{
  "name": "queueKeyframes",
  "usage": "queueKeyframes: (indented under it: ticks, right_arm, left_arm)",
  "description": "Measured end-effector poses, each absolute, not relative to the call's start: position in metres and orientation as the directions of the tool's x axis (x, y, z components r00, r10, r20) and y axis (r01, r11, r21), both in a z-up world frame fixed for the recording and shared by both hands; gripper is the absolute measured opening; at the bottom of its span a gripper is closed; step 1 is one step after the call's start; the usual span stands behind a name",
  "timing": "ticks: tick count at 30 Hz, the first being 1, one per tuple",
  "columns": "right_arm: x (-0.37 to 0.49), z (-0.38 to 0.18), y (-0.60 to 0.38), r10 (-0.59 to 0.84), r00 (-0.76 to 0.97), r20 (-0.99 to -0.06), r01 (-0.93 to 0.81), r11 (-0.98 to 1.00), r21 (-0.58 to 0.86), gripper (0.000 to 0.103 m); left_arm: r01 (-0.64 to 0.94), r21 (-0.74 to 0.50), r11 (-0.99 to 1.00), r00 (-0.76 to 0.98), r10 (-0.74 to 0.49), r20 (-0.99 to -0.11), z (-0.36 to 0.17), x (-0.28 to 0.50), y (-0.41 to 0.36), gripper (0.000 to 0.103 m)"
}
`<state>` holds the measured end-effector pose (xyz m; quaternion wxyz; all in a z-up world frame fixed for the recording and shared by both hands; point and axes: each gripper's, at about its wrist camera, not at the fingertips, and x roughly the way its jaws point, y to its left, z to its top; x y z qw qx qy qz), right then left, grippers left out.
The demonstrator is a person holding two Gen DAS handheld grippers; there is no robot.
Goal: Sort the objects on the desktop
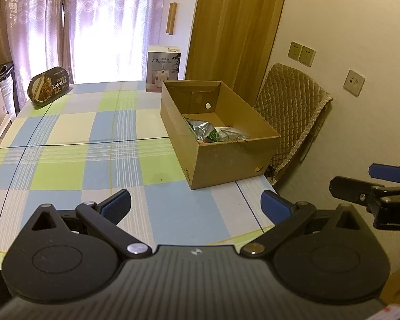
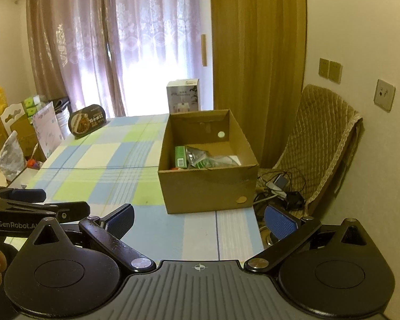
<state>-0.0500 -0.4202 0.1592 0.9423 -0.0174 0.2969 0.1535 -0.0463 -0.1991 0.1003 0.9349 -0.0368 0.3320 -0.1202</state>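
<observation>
An open cardboard box [image 1: 226,160] [image 2: 208,189] stands on the right side of the checked tablecloth [image 1: 80,154] [image 2: 98,165]. Inside lie green and silver packets [image 1: 213,130] [image 2: 200,160] and a green carton [image 2: 180,156]. A dark oval food tub [image 1: 48,86] [image 2: 87,120] leans at the table's far left corner. My left gripper [image 1: 196,204] is open and holds nothing, hovering over the near table edge. My right gripper [image 2: 198,220] is open too, also with nothing in it, near the box's front. Each gripper shows at the side of the other's view.
A white appliance carton [image 1: 163,68] [image 2: 183,96] stands beyond the table's far end by the curtains. A quilted chair [image 1: 290,112] [image 2: 314,144] sits right of the table with cables [image 2: 280,186] on its seat. Boxes and bags [image 2: 21,133] crowd the floor at left.
</observation>
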Motion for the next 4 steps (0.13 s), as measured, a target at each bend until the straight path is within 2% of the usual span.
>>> queueKeyframes:
  ticks: [4]
  right_arm:
    - [-0.0503, 0.1557, -0.4192, 0.277, 0.773, -0.571, -0.295, 0.953, 0.062, 0.101]
  left_arm:
    - [0.21, -0.149, 0.966, 0.755, -0.257, -0.603, 0.0989, -0.0464, -0.1988, 0.102]
